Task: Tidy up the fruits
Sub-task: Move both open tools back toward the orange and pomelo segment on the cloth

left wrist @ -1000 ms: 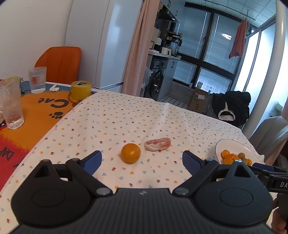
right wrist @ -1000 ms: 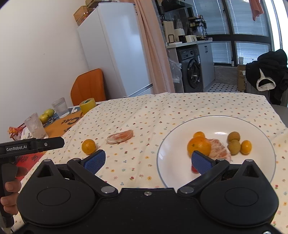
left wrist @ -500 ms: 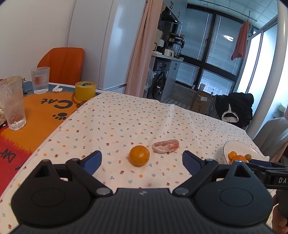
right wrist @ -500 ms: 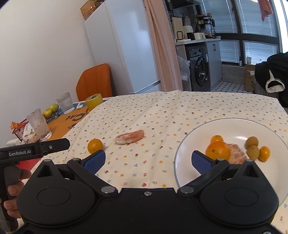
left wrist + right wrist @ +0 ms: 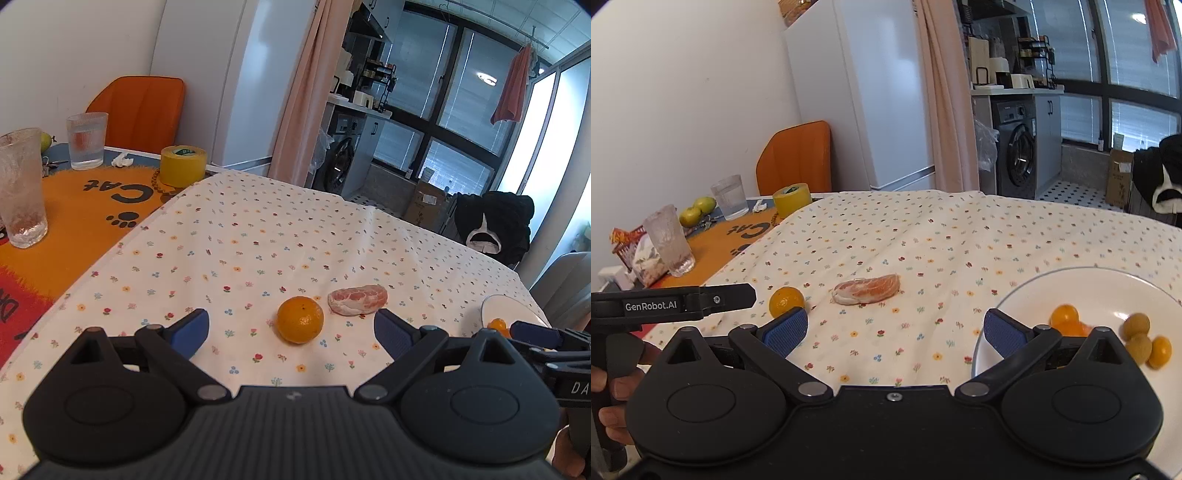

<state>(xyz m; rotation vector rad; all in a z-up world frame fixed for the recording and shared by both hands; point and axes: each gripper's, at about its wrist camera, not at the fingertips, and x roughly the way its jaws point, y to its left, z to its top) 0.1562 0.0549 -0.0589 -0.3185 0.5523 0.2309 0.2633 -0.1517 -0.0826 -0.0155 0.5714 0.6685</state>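
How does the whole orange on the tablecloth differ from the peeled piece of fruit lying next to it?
The whole orange still has its bright orange peel; the peeled piece shows pale pink flesh with white pith. The whole orange is round; the peeled piece is long and lies flatter on its side. The whole orange lies directly ahead of the open left gripper; the peeled piece lies farther off, to its right. Both rest on the tablecloth, outside the plate.
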